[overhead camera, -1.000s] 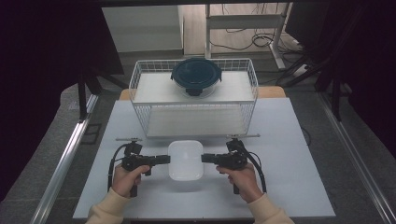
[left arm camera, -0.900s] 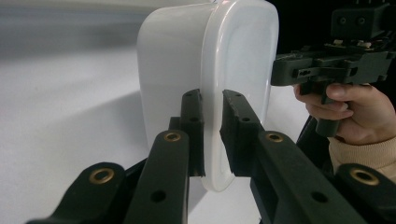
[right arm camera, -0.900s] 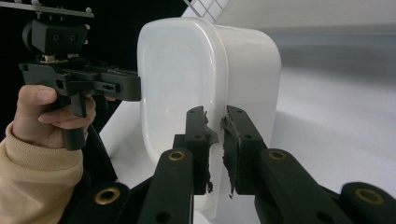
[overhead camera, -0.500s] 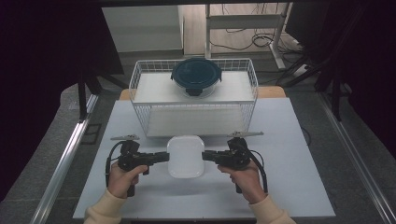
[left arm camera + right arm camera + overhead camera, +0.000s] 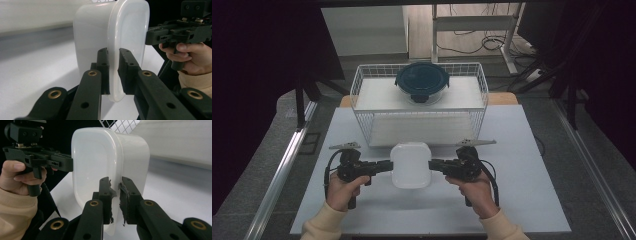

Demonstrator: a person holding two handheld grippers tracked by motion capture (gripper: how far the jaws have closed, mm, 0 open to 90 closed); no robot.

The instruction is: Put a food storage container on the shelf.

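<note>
A white, translucent plastic container (image 5: 410,164) with rounded corners hangs a little above the white table (image 5: 522,200), held from both sides. My left gripper (image 5: 387,165) is shut on the rim at its left side; in the left gripper view the pads (image 5: 103,67) pinch the container's (image 5: 110,42) rim. On the opposite side, my right gripper (image 5: 434,165) is shut on the rim, and its worn pads (image 5: 106,195) clamp the container's (image 5: 100,165) lip. Each gripper view also shows the other hand farther off.
A white wire basket (image 5: 362,95) stands just behind the container. A dark round lidded bowl (image 5: 422,81) sits on a white board in it. Bare table lies left, right and in front of my hands. Dark floor and metal rails flank the table.
Both grippers have risen slightly with the container between them, lifting it off the table. The grip on each side is unchanged.
</note>
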